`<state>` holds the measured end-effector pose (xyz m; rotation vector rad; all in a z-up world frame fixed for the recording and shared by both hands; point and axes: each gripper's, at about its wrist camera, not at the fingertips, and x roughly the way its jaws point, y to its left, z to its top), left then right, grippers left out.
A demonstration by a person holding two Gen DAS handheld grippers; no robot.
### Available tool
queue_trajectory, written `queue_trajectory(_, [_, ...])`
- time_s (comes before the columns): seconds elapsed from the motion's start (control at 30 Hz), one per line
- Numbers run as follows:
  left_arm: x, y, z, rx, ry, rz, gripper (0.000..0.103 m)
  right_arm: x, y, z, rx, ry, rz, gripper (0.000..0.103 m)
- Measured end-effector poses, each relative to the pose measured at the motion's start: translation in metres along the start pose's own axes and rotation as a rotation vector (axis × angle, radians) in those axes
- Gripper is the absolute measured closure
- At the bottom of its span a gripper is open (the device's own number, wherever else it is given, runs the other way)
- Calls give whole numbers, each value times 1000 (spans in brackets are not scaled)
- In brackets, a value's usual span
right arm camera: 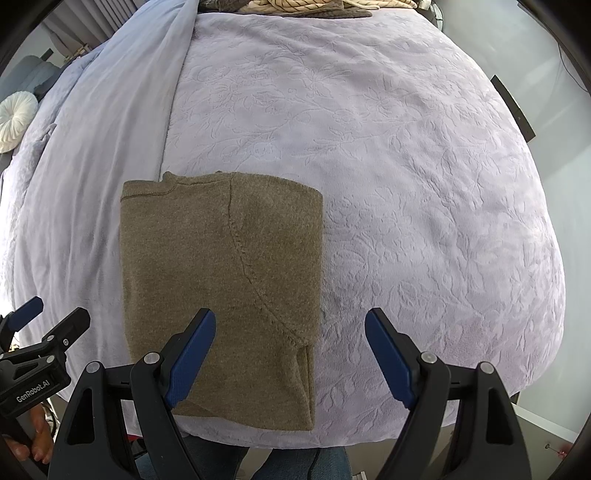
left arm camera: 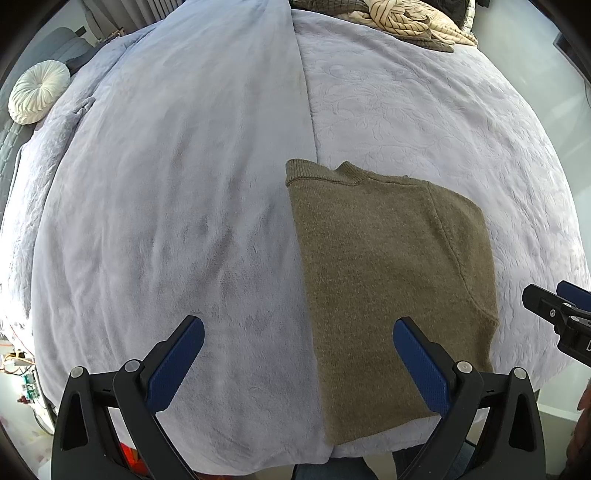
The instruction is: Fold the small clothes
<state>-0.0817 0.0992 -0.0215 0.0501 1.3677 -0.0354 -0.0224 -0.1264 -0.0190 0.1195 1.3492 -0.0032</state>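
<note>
An olive-brown knit sweater [left arm camera: 388, 273] lies folded into a narrow rectangle on the lavender bedspread [left arm camera: 184, 184], collar at the far end, hem at the bed's near edge. It also shows in the right wrist view [right arm camera: 218, 280]. My left gripper [left arm camera: 298, 324] is open and empty above the sweater's left edge near the hem. My right gripper [right arm camera: 290, 316] is open and empty above the sweater's right edge. Each gripper shows at the other view's margin: the right one [left arm camera: 561, 314], the left one [right arm camera: 40, 332].
A pile of beige striped and dark clothes [left arm camera: 410, 22] lies at the far end of the bed. A round white cushion [left arm camera: 37, 92] sits at the far left. A smooth blanket strip [right arm camera: 110, 129] overlaps the embossed cover [right arm camera: 406, 184]. The bed's near edge drops to the floor.
</note>
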Motion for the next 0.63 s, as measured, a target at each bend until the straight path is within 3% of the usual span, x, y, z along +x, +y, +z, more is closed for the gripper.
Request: queue_trajectory(0.63, [-6,0,-2,-1,-27,-18,0,0,4,-7,3,-1,-1,18])
